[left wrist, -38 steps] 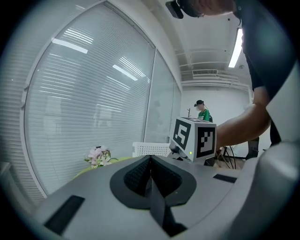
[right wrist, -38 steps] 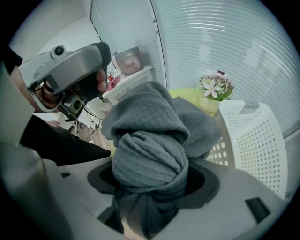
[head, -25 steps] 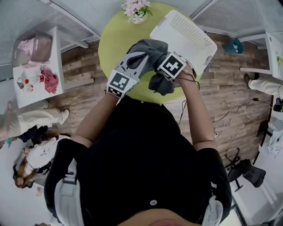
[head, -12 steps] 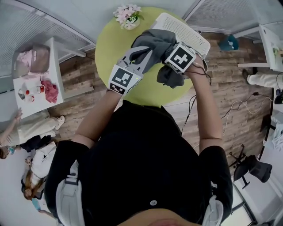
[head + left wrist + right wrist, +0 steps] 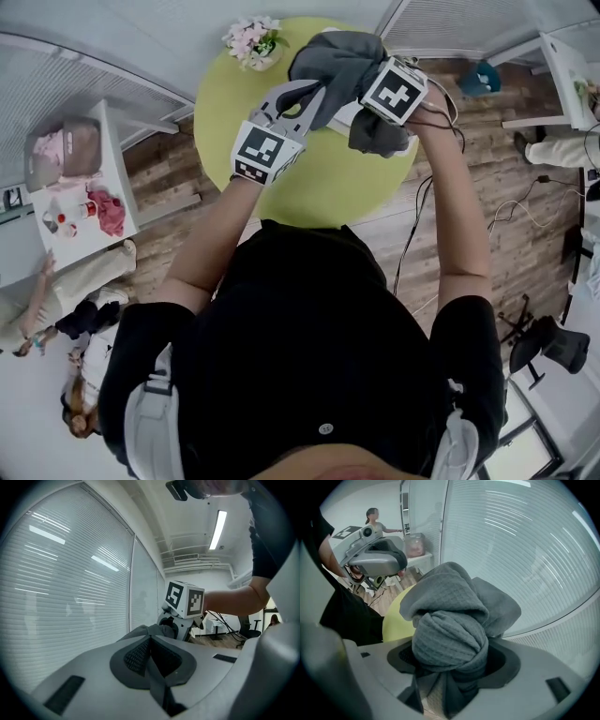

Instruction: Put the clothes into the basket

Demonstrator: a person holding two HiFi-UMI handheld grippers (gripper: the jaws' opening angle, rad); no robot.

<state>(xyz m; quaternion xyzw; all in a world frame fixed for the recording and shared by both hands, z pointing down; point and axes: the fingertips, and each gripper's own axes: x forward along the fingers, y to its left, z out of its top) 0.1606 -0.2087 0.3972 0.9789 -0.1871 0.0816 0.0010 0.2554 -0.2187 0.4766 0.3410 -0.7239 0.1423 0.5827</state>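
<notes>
Change: you have carried the grey garment (image 5: 339,64) up and toward the far side of the green table (image 5: 319,178) with both grippers. A second ago it hung over the table's near middle, with the white basket (image 5: 343,113) in plain sight beyond it.
Basket now: in the head view only a sliver of it shows, at the far right of the table, behind the cloth and your right gripper.
Meaning for the task: the garment looks to be over or just short of the basket, so the carry seems nearly done. It is not in the basket yet, and lowering and letting go are still to come.
Left gripper (image 5: 307,94): the jaws are together, pinching a thin edge of the garment on its left side.
Right gripper (image 5: 449,674): the jaws stand wide but are clamped on a thick wad of the cloth. It points steeply down.
Garment place: it is in the air, strung between the two grippers, clear of the tabletop, with the flower pot (image 5: 251,39) off to its far left.
Garment look: a soft, waffle-textured grey knit, bunched and rolled into a fat knot at the right jaws. A loose tail hangs below the right gripper on the near side, and I judge it may drape over the basket's rim as you lower.
</notes>
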